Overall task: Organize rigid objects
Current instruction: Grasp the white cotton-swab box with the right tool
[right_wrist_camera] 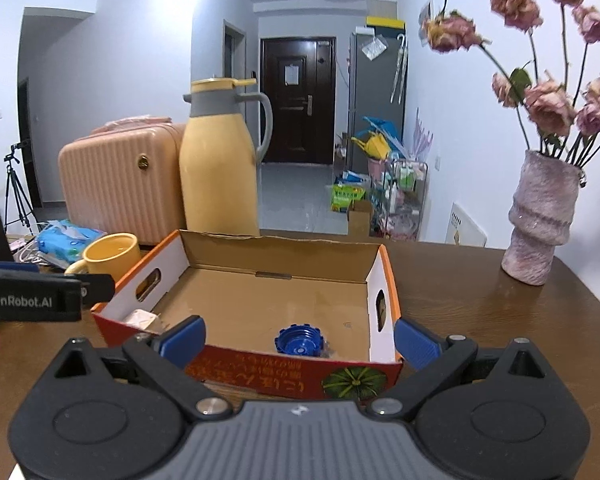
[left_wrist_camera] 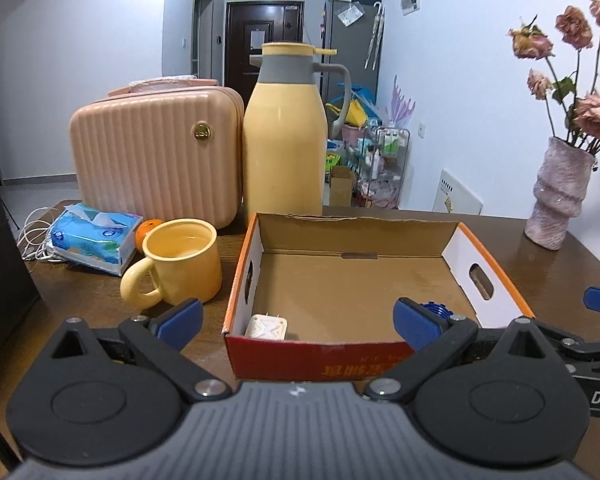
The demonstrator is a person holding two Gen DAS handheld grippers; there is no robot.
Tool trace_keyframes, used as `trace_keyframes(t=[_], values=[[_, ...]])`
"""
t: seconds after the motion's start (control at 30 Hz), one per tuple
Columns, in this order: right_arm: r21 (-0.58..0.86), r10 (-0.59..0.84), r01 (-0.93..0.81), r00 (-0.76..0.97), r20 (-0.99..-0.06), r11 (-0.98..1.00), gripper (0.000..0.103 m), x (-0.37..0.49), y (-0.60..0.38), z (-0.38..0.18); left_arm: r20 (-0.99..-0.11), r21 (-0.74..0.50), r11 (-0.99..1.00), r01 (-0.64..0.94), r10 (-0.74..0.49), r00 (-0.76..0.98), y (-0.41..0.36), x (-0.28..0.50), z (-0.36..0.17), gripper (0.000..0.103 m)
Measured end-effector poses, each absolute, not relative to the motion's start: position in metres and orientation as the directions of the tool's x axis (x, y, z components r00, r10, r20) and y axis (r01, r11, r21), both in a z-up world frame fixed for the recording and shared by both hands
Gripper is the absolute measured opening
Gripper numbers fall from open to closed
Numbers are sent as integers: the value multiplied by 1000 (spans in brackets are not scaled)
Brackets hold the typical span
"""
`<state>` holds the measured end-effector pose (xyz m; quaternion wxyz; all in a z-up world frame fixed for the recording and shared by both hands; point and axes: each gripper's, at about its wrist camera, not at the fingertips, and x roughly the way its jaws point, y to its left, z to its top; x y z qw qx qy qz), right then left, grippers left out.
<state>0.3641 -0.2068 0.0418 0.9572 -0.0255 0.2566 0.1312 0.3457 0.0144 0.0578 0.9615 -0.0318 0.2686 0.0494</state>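
An open, shallow cardboard box (left_wrist_camera: pixel 364 280) with orange-edged white side walls and a red printed front stood on the dark brown wooden table (left_wrist_camera: pixel 560 272). Inside it, a small white square plug adapter (left_wrist_camera: pixel 266 327) lay in the near left corner, and a blue ridged plastic bottle cap (right_wrist_camera: pixel 298 342) sat on the box floor close to the front wall, nearer the right side.

The left gripper (left_wrist_camera: pixel 298 322) hovered just in front of the box, its blue-padded fingers (left_wrist_camera: pixel 180 318) spread wide and holding nothing. The right gripper (right_wrist_camera: pixel 298 342) hung beside it at the same front wall, its fingers (right_wrist_camera: pixel 184 338) likewise parted and empty, the cap lying between them in the right wrist view, though I could not tell whether they were down at its level.

Left of the box stood a pale yellow ceramic mug (left_wrist_camera: pixel 180 264) with its handle turned toward the near side. Behind it were an orange fruit (left_wrist_camera: pixel 148 232) and a blue soft pack of tissues (left_wrist_camera: pixel 92 240), with white cables (left_wrist_camera: pixel 34 236) beyond. A ribbed pink hard-shell case (left_wrist_camera: pixel 156 160) and a tall yellow thermos jug (left_wrist_camera: pixel 284 136) with a grey collar and handle stood side by side behind the box. At the far right a pinkish textured vase (right_wrist_camera: pixel 540 224) held dried pink roses (right_wrist_camera: pixel 548 108).
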Motion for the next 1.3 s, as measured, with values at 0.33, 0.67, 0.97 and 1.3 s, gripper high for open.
trace_keyframes(t=[0.33, 0.67, 0.97, 1.3], values=[[11, 251, -276, 857, -450, 961, 101, 308, -218, 42, -478, -33, 996, -84, 58, 877, 14, 296, 56, 103], [31, 249, -264, 856, -453, 964, 101, 270, -223, 31, -464, -14, 997, -75, 60, 884, 10, 259, 45, 103], [20, 236, -258, 847, -476, 966, 101, 250, -221, 14, -472, -2, 998, -56, 49, 880, 7, 235, 26, 103], [29, 216, -239, 816, -536, 971, 101, 240, -219, -10, -493, -7, 999, -54, 43, 869, 6, 223, 6, 103]])
